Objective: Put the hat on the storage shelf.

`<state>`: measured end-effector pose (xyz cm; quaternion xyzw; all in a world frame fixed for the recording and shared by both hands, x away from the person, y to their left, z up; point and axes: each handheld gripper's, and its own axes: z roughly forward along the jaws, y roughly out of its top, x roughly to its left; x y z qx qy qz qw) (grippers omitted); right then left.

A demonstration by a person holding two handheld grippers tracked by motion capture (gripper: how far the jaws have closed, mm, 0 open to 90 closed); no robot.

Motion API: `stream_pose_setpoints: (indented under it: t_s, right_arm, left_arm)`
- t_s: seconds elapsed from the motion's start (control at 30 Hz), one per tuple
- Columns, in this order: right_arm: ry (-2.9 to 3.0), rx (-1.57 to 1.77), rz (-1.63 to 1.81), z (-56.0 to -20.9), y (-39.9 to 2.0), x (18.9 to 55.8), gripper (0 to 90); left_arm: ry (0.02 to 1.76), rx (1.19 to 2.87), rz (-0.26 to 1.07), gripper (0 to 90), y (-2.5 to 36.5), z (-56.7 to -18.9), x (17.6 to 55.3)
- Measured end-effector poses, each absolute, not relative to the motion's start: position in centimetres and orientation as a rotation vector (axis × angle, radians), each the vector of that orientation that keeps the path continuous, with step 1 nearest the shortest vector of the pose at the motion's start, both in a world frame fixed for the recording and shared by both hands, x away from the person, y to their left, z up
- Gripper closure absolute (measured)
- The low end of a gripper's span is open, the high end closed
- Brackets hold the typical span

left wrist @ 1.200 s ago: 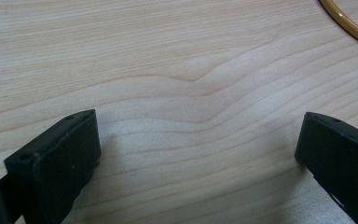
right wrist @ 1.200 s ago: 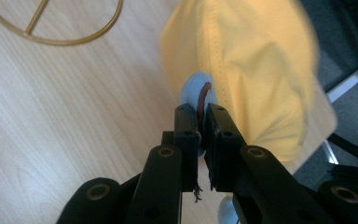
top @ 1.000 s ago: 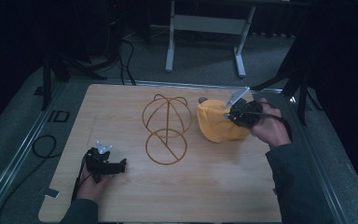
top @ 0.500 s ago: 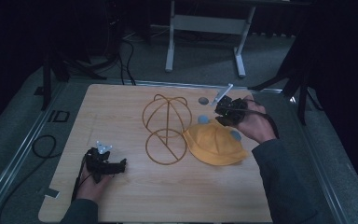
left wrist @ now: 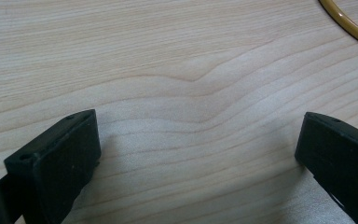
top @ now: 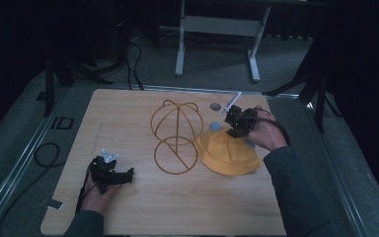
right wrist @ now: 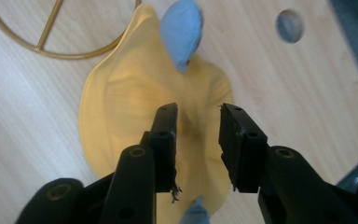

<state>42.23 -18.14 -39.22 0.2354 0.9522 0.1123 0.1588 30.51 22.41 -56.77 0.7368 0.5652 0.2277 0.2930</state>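
A yellow cloth hat (top: 227, 155) lies flattened on the wooden table (top: 128, 113), to the right of a gold wire hat stand (top: 175, 136). My right gripper (top: 235, 131) hovers over the hat's far edge. In the right gripper view, it (right wrist: 198, 123) is open, its jaws a small gap apart over the hat (right wrist: 121, 107) with nothing between them. My left gripper (top: 127, 175) rests near the front left of the table, pointing right. In the left gripper view, it (left wrist: 196, 154) is wide open over bare wood.
Several blue-grey discs lie around the hat: one (top: 215, 106) at the back, one (top: 214, 126) by the hat's far edge, one (top: 249, 144) under my right hand. The stand's ring base (right wrist: 51, 44) lies left of the hat. A cable (top: 44, 155) lies off the table's left side.
The right gripper held the hat bunched up above the table, then let it go. The hat now lies spread flat, and the gripper has drawn back a little. The left gripper stayed still.
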Motion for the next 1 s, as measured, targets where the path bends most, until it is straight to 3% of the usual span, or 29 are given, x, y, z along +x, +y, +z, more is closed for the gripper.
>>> stream_pose_setpoints:
  t_s: [0.13, 0.4, 0.5, 0.53, 0.67, 1.0]
  right_arm:
    - [2.768, 0.671, 0.253, -40.2, -17.8, 42.8, 59.4]
    - [2.840, 0.676, 0.164, -41.6, -17.2, 44.1, 60.0]
    - [2.855, 0.672, 0.113, -42.1, -17.1, 44.4, 65.7]
    - [2.849, 0.665, 0.102, -42.1, -17.0, 44.4, 74.0]
    - [2.856, 0.646, 0.079, -42.0, -17.2, 44.4, 83.1]
    - [2.825, 0.636, 0.122, -40.8, -17.6, 44.4, 83.6]
  left_arm:
    - [1.505, 1.963, 0.607, 0.2, 22.4, -56.8, 30.5]
    - [1.505, 1.963, 0.605, 0.2, 22.4, -56.8, 30.5]
    - [1.506, 1.963, 0.605, 0.2, 22.4, -56.8, 30.5]
    - [1.506, 1.964, 0.605, 0.2, 22.4, -56.8, 30.5]
    - [1.506, 1.964, 0.605, 0.2, 22.4, -56.8, 30.5]
    - [1.505, 1.965, 0.606, 0.2, 22.4, -56.8, 30.5]
